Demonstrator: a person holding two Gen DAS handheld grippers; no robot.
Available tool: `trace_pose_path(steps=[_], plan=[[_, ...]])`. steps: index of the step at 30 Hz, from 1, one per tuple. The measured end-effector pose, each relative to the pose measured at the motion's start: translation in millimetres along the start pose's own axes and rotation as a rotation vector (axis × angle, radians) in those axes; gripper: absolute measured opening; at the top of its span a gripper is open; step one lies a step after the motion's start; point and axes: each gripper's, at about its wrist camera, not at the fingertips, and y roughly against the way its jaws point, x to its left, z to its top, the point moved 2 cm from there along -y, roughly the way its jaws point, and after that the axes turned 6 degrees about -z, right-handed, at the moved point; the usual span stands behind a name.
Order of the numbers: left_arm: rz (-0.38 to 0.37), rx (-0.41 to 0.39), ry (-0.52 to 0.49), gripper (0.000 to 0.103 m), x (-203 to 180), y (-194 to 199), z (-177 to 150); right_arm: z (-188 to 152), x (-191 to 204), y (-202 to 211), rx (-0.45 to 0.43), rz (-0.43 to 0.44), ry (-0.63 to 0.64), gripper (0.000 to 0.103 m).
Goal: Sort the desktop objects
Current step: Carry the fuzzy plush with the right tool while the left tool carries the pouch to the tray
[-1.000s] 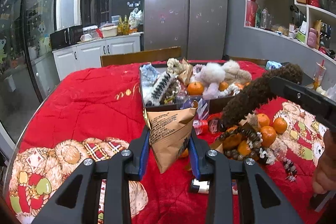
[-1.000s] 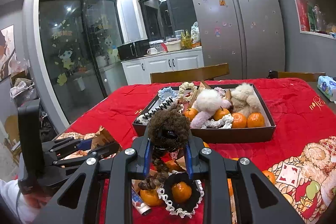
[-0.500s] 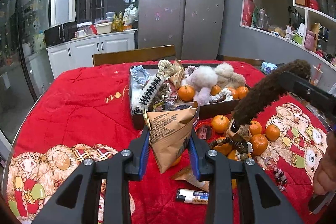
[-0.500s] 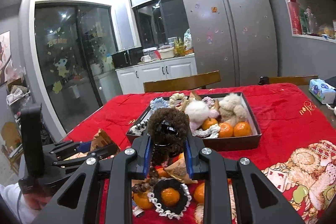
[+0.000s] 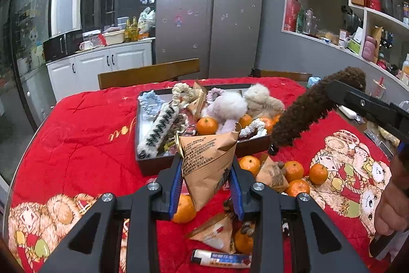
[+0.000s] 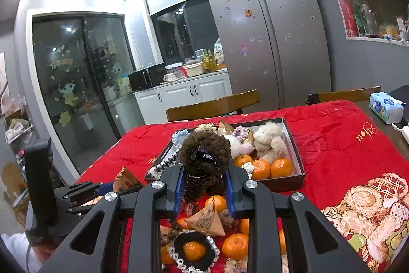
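My left gripper point(image 5: 205, 181) is shut on a brown paper snack packet point(image 5: 208, 165) and holds it above the red cloth, just in front of the dark tray point(image 5: 153, 163). My right gripper point(image 6: 203, 192) is shut on a fuzzy brown hair claw clip point(image 6: 204, 157); in the left wrist view the clip point(image 5: 304, 114) hangs over the tray's right front corner. The tray point(image 6: 294, 145) holds plush toys, scrunchies, hair clips and oranges.
Loose oranges point(image 5: 294, 170), more paper packets point(image 5: 214, 234), a lighter point(image 5: 219, 259) and a bead bracelet point(image 6: 171, 232) lie on the cloth in front of the tray. A black scrunchie rings an orange point(image 6: 194, 251). A tissue pack point(image 6: 386, 110) sits far right. Chairs stand behind the table.
Both grippers have risen and drawn back a little with their loads, so the table items sit lower in view. The right gripper's clip has come clear of the bead bracelet.
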Motion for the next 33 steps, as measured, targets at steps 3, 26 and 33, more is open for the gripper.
trace_pose_path(steps=[3, 26, 33], plan=[[0.002, 0.006, -0.022, 0.034, -6, -7, 6, 7, -6, -4, 0.0, -0.004, -0.009, 0.025], [0.048, 0.021, 0.086, 0.034, 35, -86, 77, 58, -31, -64, -0.027, -0.062, -0.01, 0.025], [0.04, 0.029, 0.108, 0.034, 47, -121, 107, 73, -31, -97, -0.02, -0.078, -0.007, 0.025]])
